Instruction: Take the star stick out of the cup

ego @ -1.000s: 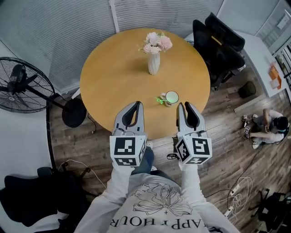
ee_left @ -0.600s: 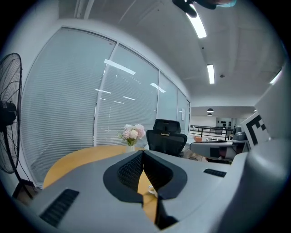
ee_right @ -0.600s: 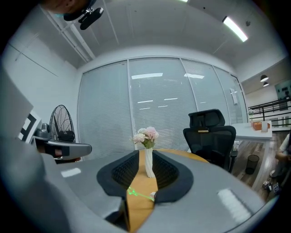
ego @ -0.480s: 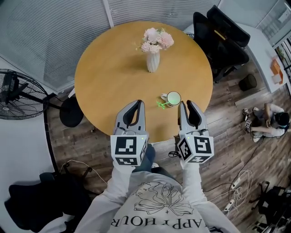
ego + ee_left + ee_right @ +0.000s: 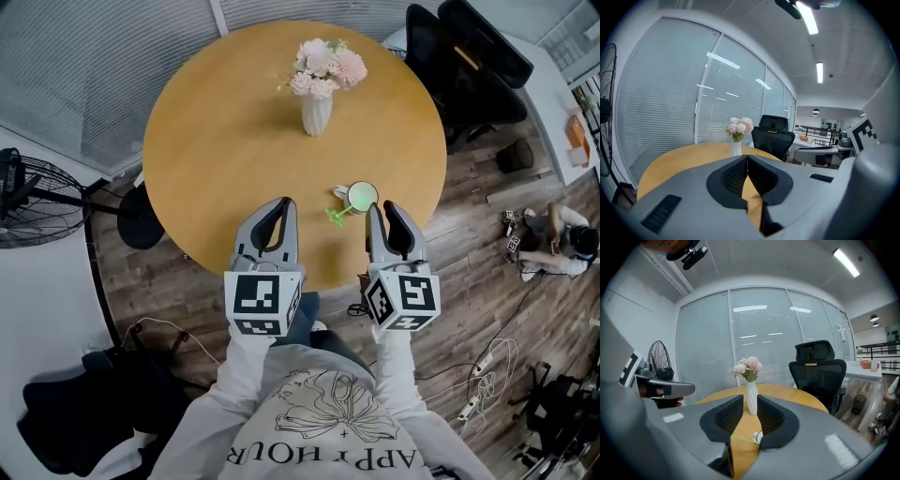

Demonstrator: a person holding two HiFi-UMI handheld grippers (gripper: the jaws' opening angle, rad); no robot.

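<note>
One white cup (image 5: 362,196); the shirt (image 5: 314,417) reads "APPY HOUR".

A round wooden table (image 5: 234,141) stands on a dark plank floor (image 5: 469,319), close to a glass wall covered by white blinds (image 5: 84,66). A black office chair (image 5: 469,66) sits just beyond the table, and a standing fan (image 5: 37,202) is off to its left. Long strip lights (image 5: 819,72) glow on the white ceiling.
</note>
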